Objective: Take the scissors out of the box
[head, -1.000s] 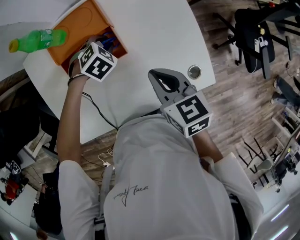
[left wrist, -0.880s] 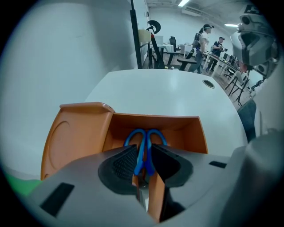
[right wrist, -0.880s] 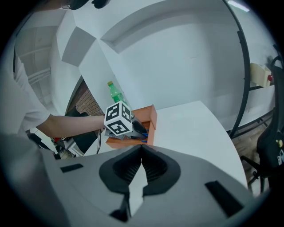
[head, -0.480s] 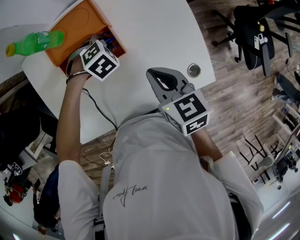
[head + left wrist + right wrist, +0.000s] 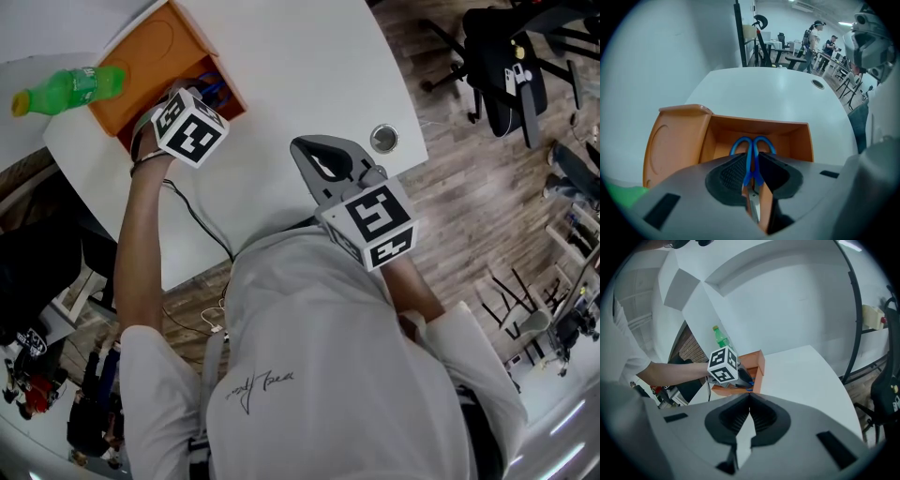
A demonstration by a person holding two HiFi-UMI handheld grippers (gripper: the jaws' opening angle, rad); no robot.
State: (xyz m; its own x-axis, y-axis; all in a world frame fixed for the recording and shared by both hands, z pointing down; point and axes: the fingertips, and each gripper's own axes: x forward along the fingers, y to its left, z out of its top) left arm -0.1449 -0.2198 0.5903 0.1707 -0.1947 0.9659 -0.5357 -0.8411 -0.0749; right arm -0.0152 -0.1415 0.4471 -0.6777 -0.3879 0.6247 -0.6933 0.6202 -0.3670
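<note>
An orange box (image 5: 155, 56) lies open at the far left end of the white table (image 5: 300, 66). Blue-handled scissors (image 5: 752, 145) stand inside it, handles toward the far wall. My left gripper (image 5: 751, 157) reaches steeply down into the box. Its jaws have just been closing, and its pads now press on the scissors' shank just below the handle loops. In the head view the left gripper (image 5: 192, 98) is mostly hidden under its marker cube. My right gripper (image 5: 319, 155) hangs over the table's near edge, shut and empty; from it I see the box (image 5: 754, 363).
A green bottle (image 5: 66, 89) lies just left of the box. A round cable grommet (image 5: 382, 139) sits in the table to the right of my right gripper. A black cable (image 5: 202, 225) runs over the table's near edge. Office chairs (image 5: 511, 56) stand on the wooden floor at the right.
The left gripper's cube has shifted and tilted slightly over the box. The right gripper has stayed in place.
</note>
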